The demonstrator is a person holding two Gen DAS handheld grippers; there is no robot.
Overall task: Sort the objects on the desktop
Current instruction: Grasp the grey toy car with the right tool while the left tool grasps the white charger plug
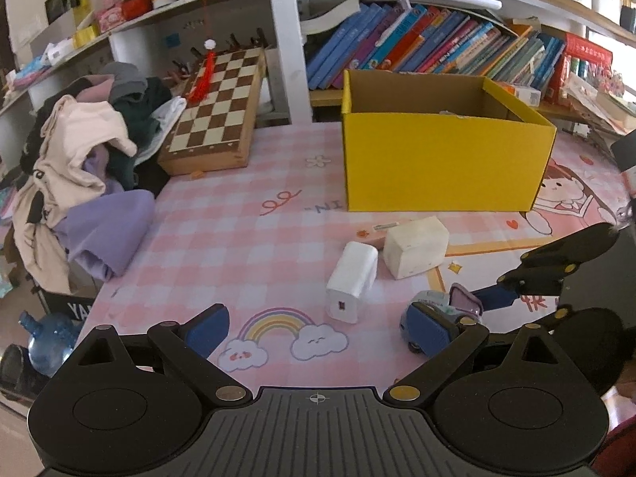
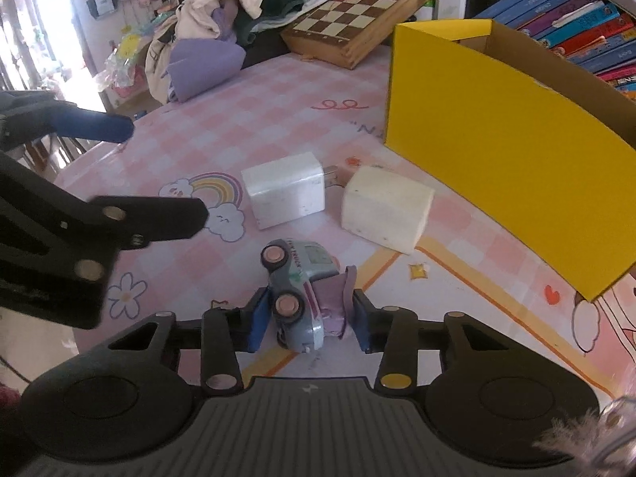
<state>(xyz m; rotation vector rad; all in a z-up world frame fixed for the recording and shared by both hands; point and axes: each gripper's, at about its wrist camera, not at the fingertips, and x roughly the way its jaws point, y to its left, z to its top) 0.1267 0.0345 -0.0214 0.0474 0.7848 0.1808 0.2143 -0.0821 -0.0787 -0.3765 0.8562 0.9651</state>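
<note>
Yellow box (image 2: pixel 497 119): upper right of the right wrist frame, on the pink checked mat (image 2: pixel 278 111).
Cream block (image 2: pixel 385 208) and white charger (image 2: pixel 284 194): frame centre, just beside each other.
Toy car (image 2: pixel 302 294): lower centre, on its side between the right gripper (image 2: pixel 308 324) fingers, narrowly parted, contact unclear.
Left gripper (image 1: pixel 318 328): spread wide, holding nothing.

Toy car (image 2: pixel 300 294) lies between the right tool's (image 2: pixel 308 324) fingers, before charger (image 2: pixel 284 194) and box (image 2: pixel 497 135).

Box (image 2: pixel 497 119) interior mostly hidden
</note>
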